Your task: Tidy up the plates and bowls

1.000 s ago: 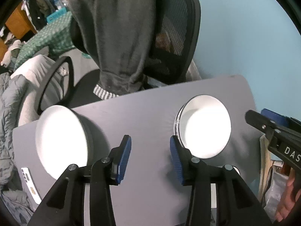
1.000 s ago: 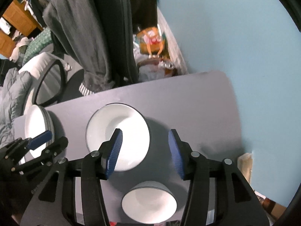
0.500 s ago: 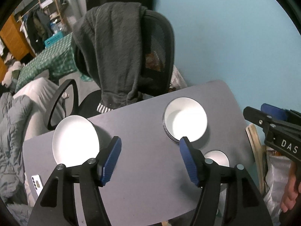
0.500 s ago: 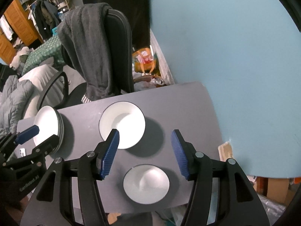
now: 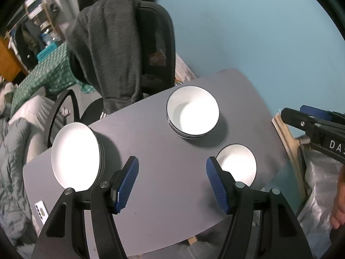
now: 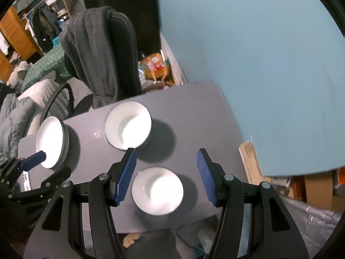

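Bowls [image 5: 192,112] stacked on bench [image 5: 163,151]: stiff, glossy, breakable (likely slippery), so pinch the rim. Left tool [image 5: 172,181] and right tool [image 6: 165,174] gape, empty.

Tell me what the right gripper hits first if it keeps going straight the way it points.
Most likely the small white bowl on the grey table: it sits between and beyond the open right gripper fingers, slightly toward the left one. Depth is unclear, so bare tabletop beside it is possible.
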Demonstrator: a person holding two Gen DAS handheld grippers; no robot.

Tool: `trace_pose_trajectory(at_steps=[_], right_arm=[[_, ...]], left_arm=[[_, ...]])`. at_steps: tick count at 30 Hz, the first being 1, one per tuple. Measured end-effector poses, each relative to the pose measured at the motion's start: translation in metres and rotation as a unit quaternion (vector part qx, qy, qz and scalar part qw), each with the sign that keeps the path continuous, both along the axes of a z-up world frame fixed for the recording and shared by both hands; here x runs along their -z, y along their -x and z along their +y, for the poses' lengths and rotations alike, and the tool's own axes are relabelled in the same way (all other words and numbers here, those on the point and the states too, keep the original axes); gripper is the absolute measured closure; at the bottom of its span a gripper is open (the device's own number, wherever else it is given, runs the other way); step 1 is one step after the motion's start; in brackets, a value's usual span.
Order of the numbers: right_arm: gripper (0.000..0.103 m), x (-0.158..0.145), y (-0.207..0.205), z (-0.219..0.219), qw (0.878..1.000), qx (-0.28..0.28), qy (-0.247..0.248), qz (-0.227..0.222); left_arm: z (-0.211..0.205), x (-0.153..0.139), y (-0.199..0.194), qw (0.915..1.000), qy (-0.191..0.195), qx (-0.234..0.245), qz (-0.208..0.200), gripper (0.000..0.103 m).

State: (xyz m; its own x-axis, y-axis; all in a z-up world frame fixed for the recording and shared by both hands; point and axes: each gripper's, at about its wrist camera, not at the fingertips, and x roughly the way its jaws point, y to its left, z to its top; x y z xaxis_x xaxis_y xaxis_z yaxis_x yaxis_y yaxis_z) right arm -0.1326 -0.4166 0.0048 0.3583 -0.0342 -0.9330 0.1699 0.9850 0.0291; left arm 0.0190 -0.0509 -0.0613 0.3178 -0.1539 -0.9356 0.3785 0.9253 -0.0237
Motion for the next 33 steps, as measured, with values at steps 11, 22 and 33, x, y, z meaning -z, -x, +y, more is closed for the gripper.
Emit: trace_pose_trajectory(at_steps=[11, 22, 33], right_arm=[[0.046, 0.003, 0.028, -0.022, 0.999, 0.035, -0.005, 0.011], [0.046, 0.004, 0.038, -0.038, 0.998, 0.061, -0.017, 0.011], [0.046, 0.006, 0.042, -0.045, 0.997, 0.069, -0.021, 0.010]], left_arm=[[-0.014, -0.007, 0.006, 0.9994, 0.008, 0.029, -0.017, 0.034], [-0.031, -0.005, 0.009, 0.9984, 0.008, 0.056, -0.009, 0.034], [-0.040, 0.000, 0.007, 0.9980, 0.010, 0.062, 0.004, 0.034]])
